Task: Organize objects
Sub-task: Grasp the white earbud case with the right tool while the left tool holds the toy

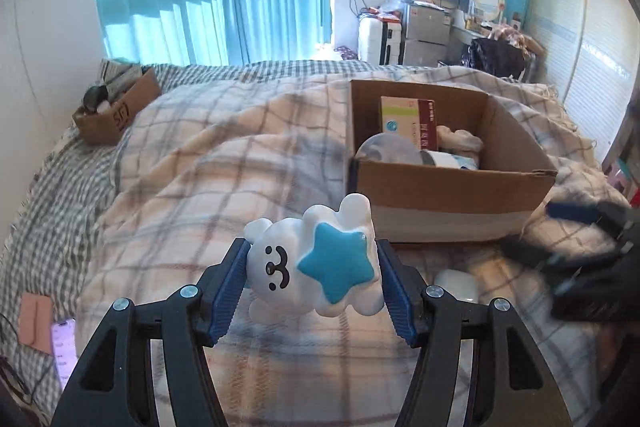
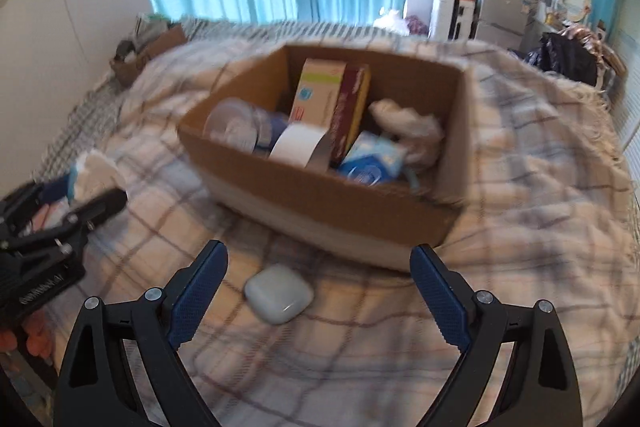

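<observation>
Left wrist view: I am clamping my left gripper [image 1: 312, 281] on a white cloud-shaped toy [image 1: 312, 267] with a blue star on its front and a printed face; both blue pads are pressing against its sides, and the toy is sitting above the plaid blanket [image 1: 180, 179], just short of the near wall of the cardboard box [image 1: 452, 203]. The box is resting on the blanket and is holding a clear round lid [image 1: 386, 149], an upright carton [image 1: 404, 121] and a crumpled cloth [image 1: 460, 139]. A small white case [image 1: 456, 285] is lying on the blanket to the right of the toy, near the box. Right wrist view: I am holding my right gripper [image 2: 320, 301] with its jaws wide apart and nothing between them; the white case [image 2: 279, 293] is lying on the blanket ahead of the gap, closer to the left pad. The box [image 2: 320, 195] is sitting just beyond the case. A second, smaller cardboard box [image 1: 116, 115] is standing at the far left edge of the bed.
</observation>
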Motion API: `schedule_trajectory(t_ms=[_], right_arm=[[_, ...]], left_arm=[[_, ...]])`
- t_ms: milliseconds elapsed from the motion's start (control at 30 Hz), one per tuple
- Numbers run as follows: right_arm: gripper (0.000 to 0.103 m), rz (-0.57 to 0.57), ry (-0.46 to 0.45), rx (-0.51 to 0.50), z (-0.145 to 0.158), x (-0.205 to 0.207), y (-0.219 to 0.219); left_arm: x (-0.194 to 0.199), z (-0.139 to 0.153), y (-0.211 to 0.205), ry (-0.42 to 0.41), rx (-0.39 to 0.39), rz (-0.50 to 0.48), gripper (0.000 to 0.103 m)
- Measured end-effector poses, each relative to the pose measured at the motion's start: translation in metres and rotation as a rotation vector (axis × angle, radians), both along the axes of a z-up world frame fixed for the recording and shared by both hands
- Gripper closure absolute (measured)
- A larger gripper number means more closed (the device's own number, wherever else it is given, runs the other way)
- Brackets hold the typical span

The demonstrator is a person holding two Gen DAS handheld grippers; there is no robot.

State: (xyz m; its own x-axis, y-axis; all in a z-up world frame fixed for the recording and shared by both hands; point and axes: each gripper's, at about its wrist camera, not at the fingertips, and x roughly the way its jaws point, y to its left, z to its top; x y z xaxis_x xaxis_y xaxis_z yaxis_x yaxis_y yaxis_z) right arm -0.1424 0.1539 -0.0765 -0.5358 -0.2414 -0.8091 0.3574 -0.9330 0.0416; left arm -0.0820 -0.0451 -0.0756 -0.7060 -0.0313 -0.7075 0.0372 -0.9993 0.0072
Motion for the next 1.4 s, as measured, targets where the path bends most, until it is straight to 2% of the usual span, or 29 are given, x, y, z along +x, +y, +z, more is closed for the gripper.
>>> schedule_trajectory(t_ms=[133,300,400,433,567,667,867,1033,1067,1100,1133,1267,1400], right_arm=[[0.023,0.027,-0.083,0.078,-0.036,-0.004,-0.019],[0.028,0.083,-0.134,0.142,-0.057,-0.01,-0.043],[0.04,0.117,-0.161,0.188,-0.072,-0.014,-0.054],[0.047,0.124,-0.174,0.193,-0.076,-0.016,-0.056],[0.047,0.12,-0.174,0.188,-0.077,-0.015,-0.054],[0.047,0.108,-0.158,0.176,-0.071,-0.012,-0.048],[0.048,0.129,-0.041,0.127,-0.031,0.012,-0.038],[0.049,0.119,0.022,0.021,0.002,0.031,-0.024],[0.054,0.116,0.04,0.006,0.009,0.036,-0.023],[0.069,0.117,0.063,-0.013,0.018,0.039,-0.019],[0.088,0.112,0.087,-0.014,0.025,0.039,-0.023],[0.089,0.1,0.135,-0.025,0.049,0.039,-0.015],[0.085,0.101,0.097,-0.02,0.038,0.034,-0.003]], left_arm=[[-0.004,-0.018,-0.008,-0.05,0.03,-0.005,0.039],[-0.003,-0.018,-0.011,-0.052,0.063,-0.028,0.039],[-0.002,-0.019,-0.011,-0.055,0.078,-0.03,0.039],[-0.001,-0.019,-0.012,-0.055,0.082,-0.029,0.039],[0.0,-0.019,-0.008,-0.058,0.079,-0.038,0.039],[0.001,-0.019,-0.005,-0.066,0.057,-0.04,0.039],[0.008,-0.018,0.002,-0.068,0.013,-0.051,0.039],[0.016,-0.013,0.006,-0.08,-0.005,-0.055,0.039],[0.015,-0.012,0.007,-0.09,-0.011,-0.053,0.039],[0.015,-0.011,0.007,-0.094,-0.012,-0.052,0.039],[0.015,-0.007,0.009,-0.092,-0.006,-0.057,0.039],[0.013,0.011,0.018,-0.063,0.014,-0.077,0.039],[0.006,0.009,0.029,-0.064,-0.002,-0.083,0.039]])
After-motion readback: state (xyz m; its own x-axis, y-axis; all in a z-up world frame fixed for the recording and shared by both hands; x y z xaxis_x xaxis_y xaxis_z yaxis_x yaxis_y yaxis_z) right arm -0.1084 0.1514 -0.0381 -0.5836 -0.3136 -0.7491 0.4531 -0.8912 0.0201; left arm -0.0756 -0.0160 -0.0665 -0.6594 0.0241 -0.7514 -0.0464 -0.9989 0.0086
